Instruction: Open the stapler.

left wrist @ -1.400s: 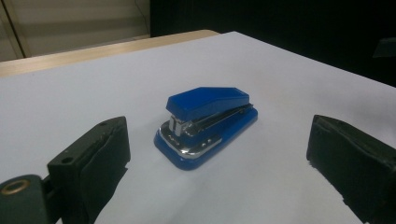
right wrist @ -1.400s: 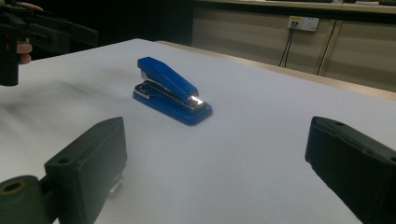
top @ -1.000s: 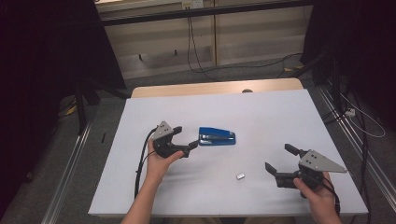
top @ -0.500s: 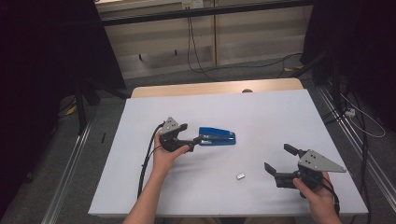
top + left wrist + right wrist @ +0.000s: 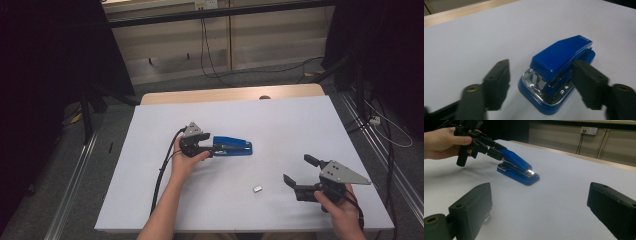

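Two closing jaws of left claw [image 5: 540,85] astride blue stapler [image 5: 560,62], hand level.

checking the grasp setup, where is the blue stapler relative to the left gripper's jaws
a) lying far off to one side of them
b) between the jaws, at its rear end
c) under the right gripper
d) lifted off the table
b: in the left gripper view the blue stapler sits on the table with its rear end between the two jaws of the left gripper.
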